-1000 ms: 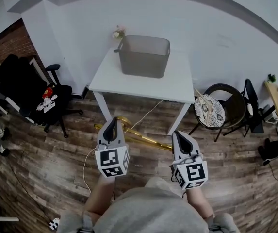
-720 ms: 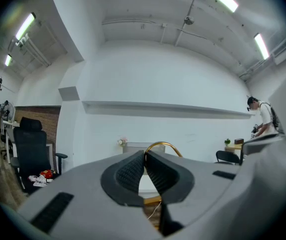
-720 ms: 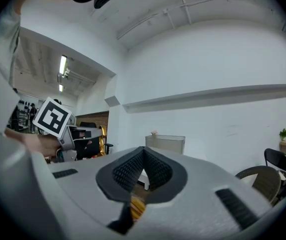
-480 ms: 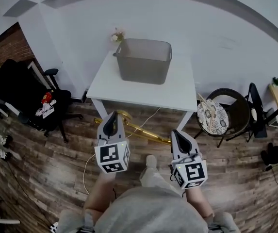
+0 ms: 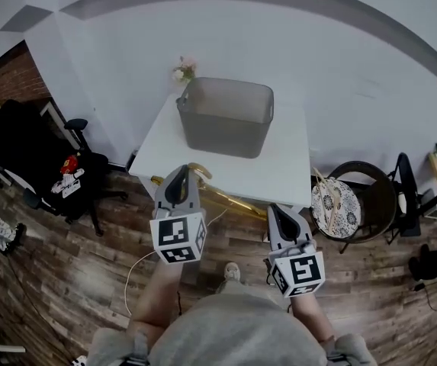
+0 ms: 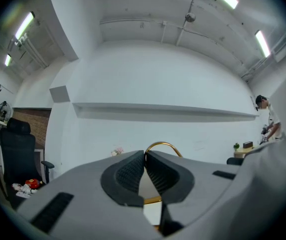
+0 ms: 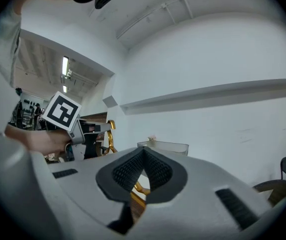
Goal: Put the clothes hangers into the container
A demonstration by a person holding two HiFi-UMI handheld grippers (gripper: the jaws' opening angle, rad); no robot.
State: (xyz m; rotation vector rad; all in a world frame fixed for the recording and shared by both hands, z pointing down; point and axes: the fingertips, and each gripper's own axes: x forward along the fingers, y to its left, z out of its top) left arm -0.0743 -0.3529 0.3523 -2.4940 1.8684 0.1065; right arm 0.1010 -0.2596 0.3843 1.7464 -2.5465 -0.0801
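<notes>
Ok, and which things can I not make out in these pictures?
Head view: the gold hanger is hidden where it passes under the left gripper and right gripper.
Head view: the front wall of the grey container hides part of its floor.
Head view: the pinkish object behind it is too small to name.

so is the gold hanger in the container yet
Out. The gold hanger is clamped in the left gripper and right gripper, short of the container, which stands apart on the table.
</notes>
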